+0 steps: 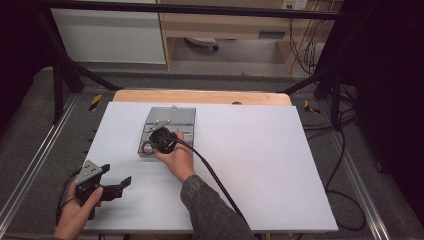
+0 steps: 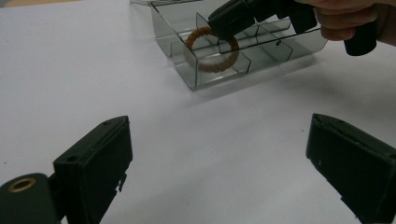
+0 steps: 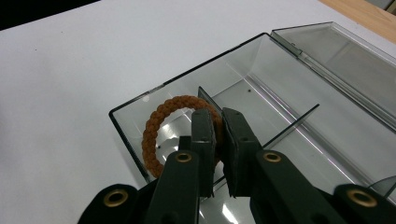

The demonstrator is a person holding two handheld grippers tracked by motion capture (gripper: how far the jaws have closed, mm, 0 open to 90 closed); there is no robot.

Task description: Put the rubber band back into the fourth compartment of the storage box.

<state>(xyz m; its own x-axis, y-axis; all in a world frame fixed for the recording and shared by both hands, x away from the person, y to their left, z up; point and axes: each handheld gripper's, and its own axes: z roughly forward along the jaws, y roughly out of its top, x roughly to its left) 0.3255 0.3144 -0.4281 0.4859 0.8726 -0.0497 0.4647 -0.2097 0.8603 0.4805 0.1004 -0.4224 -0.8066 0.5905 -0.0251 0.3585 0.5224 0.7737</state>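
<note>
A clear grey compartment box [image 1: 186, 119] lies on the white table with its lid [image 3: 336, 51] folded open at the far side. A brown braided bracelet [image 3: 152, 130] stands tilted in the box's corner compartment [image 2: 187, 74], also seen as the bracelet [image 2: 210, 67] from the side. My right gripper [image 3: 217, 114] reaches down into that compartment, shut on the bracelet's rim; from above the right gripper [image 1: 159, 139] covers most of it. My left gripper [image 1: 117, 173] rests at the near left of the table, open, with nothing between its jaws [image 2: 219, 154].
White sheet [image 1: 250, 160] covers the table, with a wooden edge [image 1: 200, 96] at the far side. The right gripper's cable [image 1: 215, 175] trails back along the person's sleeve. Thin dividers [image 3: 299, 119] split the box. Black frame legs stand beyond the table.
</note>
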